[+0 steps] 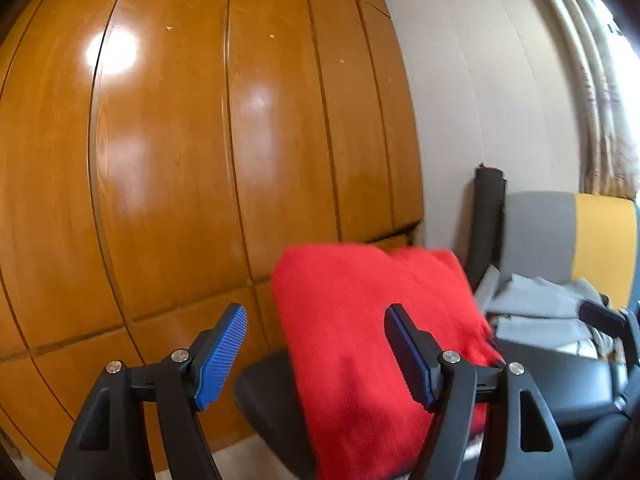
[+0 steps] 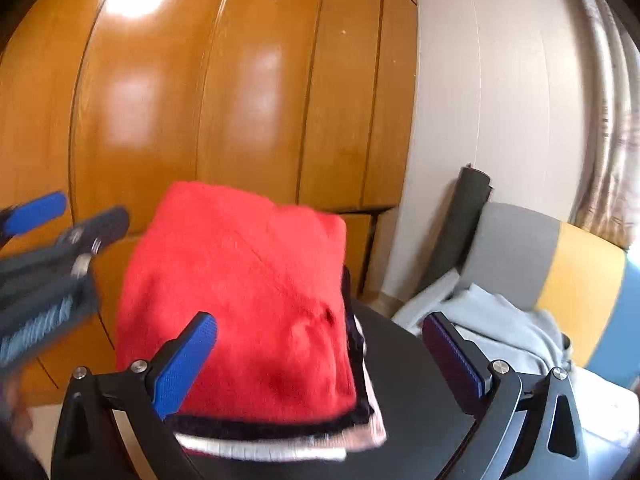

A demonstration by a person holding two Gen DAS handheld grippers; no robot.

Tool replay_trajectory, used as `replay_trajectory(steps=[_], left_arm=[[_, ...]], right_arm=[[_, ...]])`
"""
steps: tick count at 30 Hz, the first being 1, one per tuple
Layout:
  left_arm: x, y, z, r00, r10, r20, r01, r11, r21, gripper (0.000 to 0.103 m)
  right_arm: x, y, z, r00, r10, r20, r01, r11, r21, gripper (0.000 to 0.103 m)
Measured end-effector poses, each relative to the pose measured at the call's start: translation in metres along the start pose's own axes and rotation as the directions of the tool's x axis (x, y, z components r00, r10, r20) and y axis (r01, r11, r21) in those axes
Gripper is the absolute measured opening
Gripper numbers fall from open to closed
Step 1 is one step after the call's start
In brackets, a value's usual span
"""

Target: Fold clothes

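Your left gripper (image 1: 316, 344) stands wide open and holds nothing; the folded red sweater (image 1: 372, 340) fills the lower centre of its view, between and behind the blue pads (image 1: 220, 356). Your right gripper (image 2: 320, 356) is also wide open and empty. In its view the red sweater (image 2: 248, 300) lies on top of a stack of folded clothes (image 2: 280, 440) on a black seat (image 2: 408, 392). Free seat surface shows to the right of the stack. At lower right, grey clothes (image 2: 492, 320) lie on a grey-and-yellow chair (image 2: 560, 264). Wooden wardrobe doors (image 2: 240, 80) close the background.
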State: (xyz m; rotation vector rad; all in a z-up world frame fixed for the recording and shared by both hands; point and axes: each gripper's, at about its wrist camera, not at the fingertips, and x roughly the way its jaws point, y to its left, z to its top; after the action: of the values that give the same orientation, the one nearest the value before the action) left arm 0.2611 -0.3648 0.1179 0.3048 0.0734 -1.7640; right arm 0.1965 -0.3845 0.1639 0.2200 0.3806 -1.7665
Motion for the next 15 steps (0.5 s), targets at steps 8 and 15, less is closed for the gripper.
replay_trajectory(steps=[8, 15], left_arm=[[-0.03, 0.019, -0.039, 0.99, -0.083, -0.112, 0.076, 0.995, -0.067, 0.071], [-0.024, 0.025, -0.054, 0.984, -0.017, -0.18, 0.002, 0.997, -0.083, 0.071]], right_arm=[[-0.015, 0.023, -0.037, 0.997, 0.059, -0.057, -0.061, 0.998, -0.028, 0.103], [-0.044, 0.03, -0.058, 0.991, 0.114, -0.068, -0.115, 0.993, -0.007, 0.103]])
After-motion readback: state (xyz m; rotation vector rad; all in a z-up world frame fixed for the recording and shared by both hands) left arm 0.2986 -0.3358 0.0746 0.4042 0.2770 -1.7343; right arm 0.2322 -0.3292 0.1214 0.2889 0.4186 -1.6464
